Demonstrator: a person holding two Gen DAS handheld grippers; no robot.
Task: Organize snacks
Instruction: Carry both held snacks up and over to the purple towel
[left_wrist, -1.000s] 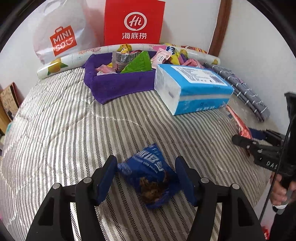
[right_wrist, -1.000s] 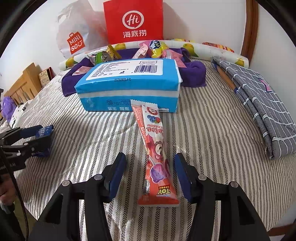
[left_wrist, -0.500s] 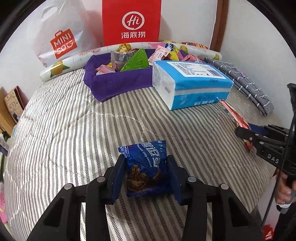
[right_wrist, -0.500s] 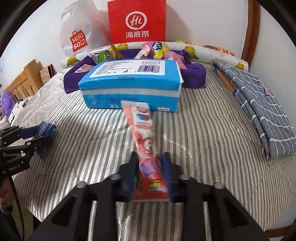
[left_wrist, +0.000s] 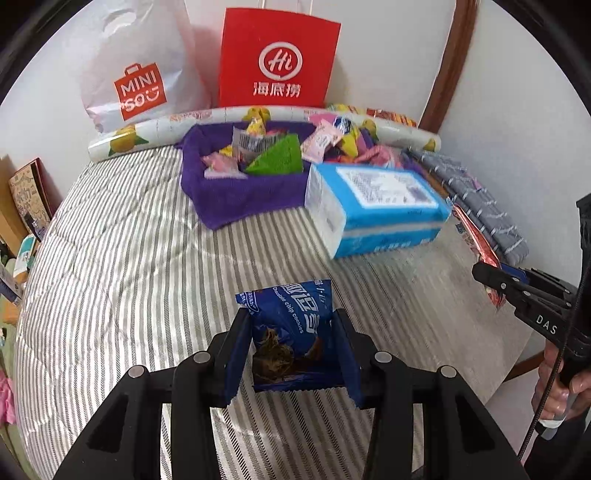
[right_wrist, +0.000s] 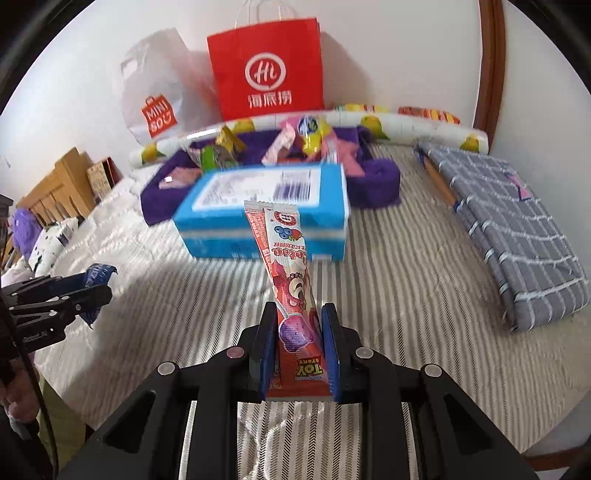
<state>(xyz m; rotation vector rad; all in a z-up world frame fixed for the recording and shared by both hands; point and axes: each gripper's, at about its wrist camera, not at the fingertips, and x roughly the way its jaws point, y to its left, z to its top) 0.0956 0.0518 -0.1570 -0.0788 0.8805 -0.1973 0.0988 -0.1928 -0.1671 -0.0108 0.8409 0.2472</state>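
While clamped at its base, red snack stick (right_wrist: 286, 273) points away, toward tissue pack (right_wrist: 258, 218).

Black left gripper (left_wrist: 291, 354), blue jaws, silver screws

Both wrist cams sit low over the bed (left_wrist: 122, 258), looking along their fingers toward the far wall. Left cam near-left, right cam near-right. Shared: blue tissue pack (left_wrist: 373, 206) (right_wrist: 266, 210), red bag (left_wrist: 277, 59) (right_wrist: 266, 66).

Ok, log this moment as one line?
left gripper: shut on chocolate chip cookie packet | right gripper: shut on Toy Story snack stick | purple snack basket: ahead
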